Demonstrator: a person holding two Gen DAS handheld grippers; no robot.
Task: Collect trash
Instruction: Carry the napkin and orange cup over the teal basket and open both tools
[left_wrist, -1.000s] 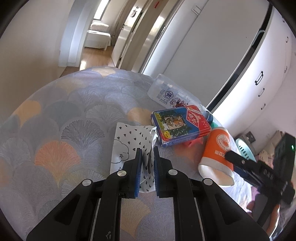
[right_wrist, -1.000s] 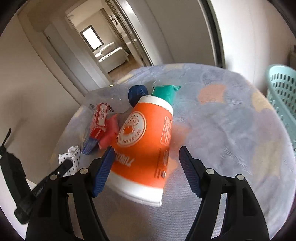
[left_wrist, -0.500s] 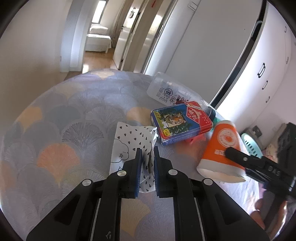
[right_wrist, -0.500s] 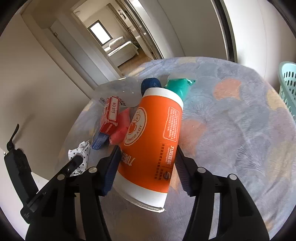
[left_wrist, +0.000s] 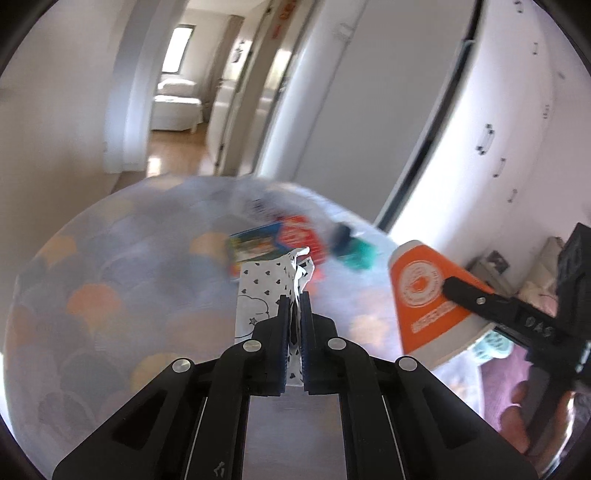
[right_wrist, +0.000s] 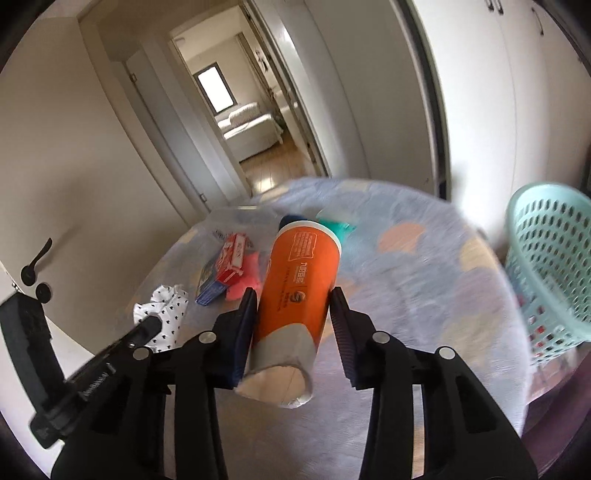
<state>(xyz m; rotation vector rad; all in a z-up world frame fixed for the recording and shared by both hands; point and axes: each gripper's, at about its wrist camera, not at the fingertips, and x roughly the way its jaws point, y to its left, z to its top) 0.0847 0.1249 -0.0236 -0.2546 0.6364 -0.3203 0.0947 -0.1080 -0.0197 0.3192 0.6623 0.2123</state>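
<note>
My left gripper (left_wrist: 294, 295) is shut on a white wrapper with black hearts (left_wrist: 267, 284) and holds it up off the table. My right gripper (right_wrist: 293, 299) is shut on an orange paper cup (right_wrist: 299, 273), lifted and lying between the jaws with its open mouth toward the camera. In the left wrist view the cup (left_wrist: 421, 291) and the right gripper show at the right. In the right wrist view the wrapper (right_wrist: 166, 306) and the left gripper's finger show at the lower left.
On the round table with a scallop-pattern cloth (right_wrist: 424, 295) lie a red and blue box (right_wrist: 227, 266), a pink item (right_wrist: 245, 277), a teal item (right_wrist: 338, 227) and a clear bottle with a blue cap (right_wrist: 290, 219). A teal laundry basket (right_wrist: 554, 266) stands at the table's right.
Both grippers rose from the table. The left lifted the heart-print wrapper; the right closed on the orange cup and lifted it. The basket has come into the right wrist view.
</note>
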